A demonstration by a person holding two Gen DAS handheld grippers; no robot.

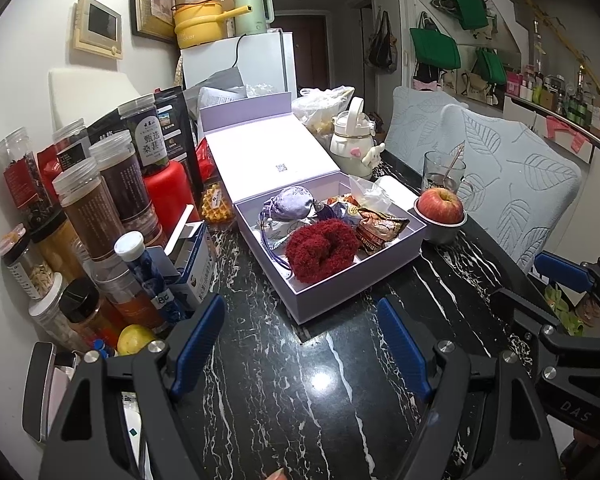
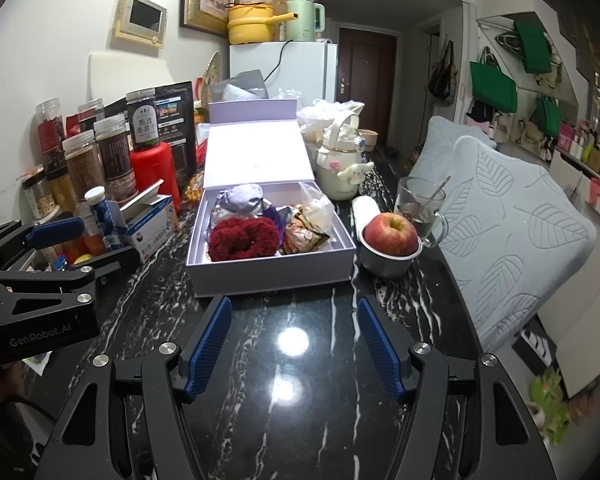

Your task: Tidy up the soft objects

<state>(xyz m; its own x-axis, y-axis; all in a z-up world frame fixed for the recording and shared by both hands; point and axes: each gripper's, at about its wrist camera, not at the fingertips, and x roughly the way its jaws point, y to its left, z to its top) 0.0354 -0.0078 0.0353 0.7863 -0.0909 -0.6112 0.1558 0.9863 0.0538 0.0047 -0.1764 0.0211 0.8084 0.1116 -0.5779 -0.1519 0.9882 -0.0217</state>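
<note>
An open lilac box [image 1: 332, 296] [image 2: 271, 274] sits on the black marble table. In it lie a fluffy dark-red scrunchie [image 1: 322, 250] [image 2: 243, 239], a purple satin pouch [image 1: 289, 205] [image 2: 241, 199], a brown snack packet [image 1: 380, 228] [image 2: 304, 236] and a clear plastic bag [image 2: 316, 204]. My left gripper [image 1: 300, 344] is open and empty, over the table in front of the box. My right gripper [image 2: 293, 340] is open and empty, just short of the box's front wall. The left gripper also shows at the left edge of the right wrist view [image 2: 75, 246].
Jars, bottles and a red flask [image 1: 167, 188] crowd the left side. A blue-white carton [image 2: 151, 224] stands left of the box. An apple in a steel bowl [image 2: 392, 240], a glass mug [image 2: 420, 208] and a white kettle [image 2: 340, 168] stand to the right. Cushioned chairs [image 2: 512, 232] line the table's right edge.
</note>
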